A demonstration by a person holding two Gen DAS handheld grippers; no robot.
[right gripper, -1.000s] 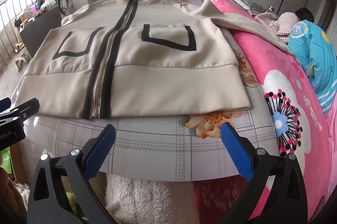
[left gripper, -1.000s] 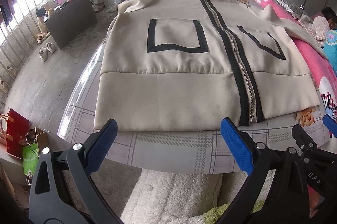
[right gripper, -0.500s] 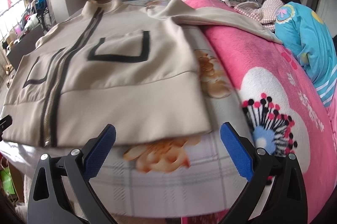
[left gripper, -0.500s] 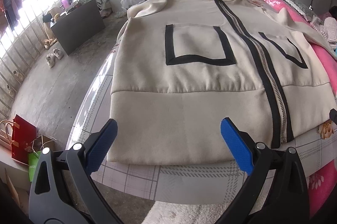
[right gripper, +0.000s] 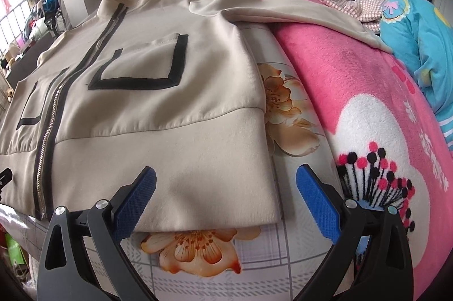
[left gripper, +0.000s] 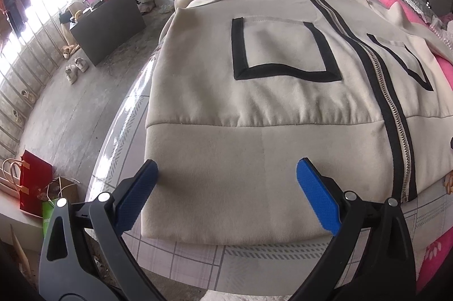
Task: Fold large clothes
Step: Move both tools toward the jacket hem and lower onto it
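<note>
A cream zip-up jacket (left gripper: 271, 108) with black trim and two black-edged pockets lies flat, front up, on a table with a plaid and flower cloth (right gripper: 254, 269). It also shows in the right wrist view (right gripper: 158, 114). My left gripper (left gripper: 226, 196) is open over the hem's left corner, its fingers just above the cloth. My right gripper (right gripper: 226, 196) is open over the hem's right corner. The jacket's right sleeve (right gripper: 297, 14) is stretched out onto a pink blanket (right gripper: 354, 91).
The table's left edge (left gripper: 113, 148) drops to a concrete floor with a dark cabinet (left gripper: 107, 29), shoes and paper bags (left gripper: 34, 187). A person in blue (right gripper: 419, 40) lies on the pink blanket at the right. A chair and a water bottle stand behind.
Both grippers have moved forward and apart, from the table's front edge to over the jacket's hem, the left toward its left corner and the right toward its right corner. Both stay open.
</note>
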